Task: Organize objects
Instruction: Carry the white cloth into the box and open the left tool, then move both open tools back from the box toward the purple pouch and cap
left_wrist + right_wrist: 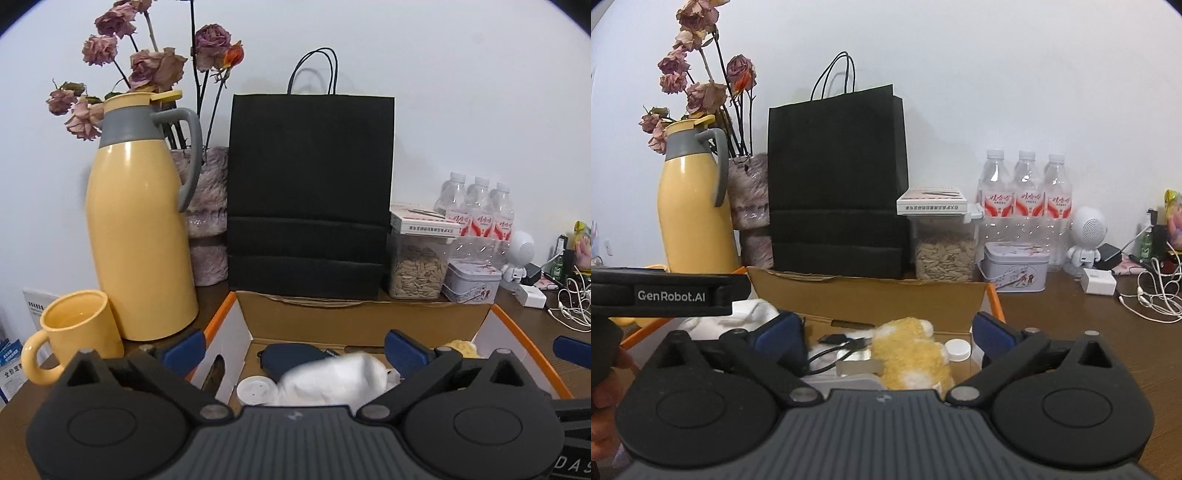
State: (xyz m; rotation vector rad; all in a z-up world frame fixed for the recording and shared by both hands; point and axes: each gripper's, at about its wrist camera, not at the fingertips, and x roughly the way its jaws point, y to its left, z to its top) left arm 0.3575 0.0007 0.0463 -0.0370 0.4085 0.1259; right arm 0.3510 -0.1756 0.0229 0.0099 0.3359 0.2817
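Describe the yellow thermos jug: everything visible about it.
The yellow thermos jug stands upright on the wooden table, left of the black paper bag. Glossy yellow body, grey collar, grey loop handle facing the bag, yellow lid closed. A matching yellow mug sits in front; dried roses rise behind. No gripper touches it.

Right gripper (884, 341) jaws wide apart above open cardboard box (868, 291). Yellow plush toy (910, 356), black cable (836, 341), white bottle cap (957, 349) inside box. Black paper bag (836, 181) behind box's far wall. Left gripper (665, 291) at left.
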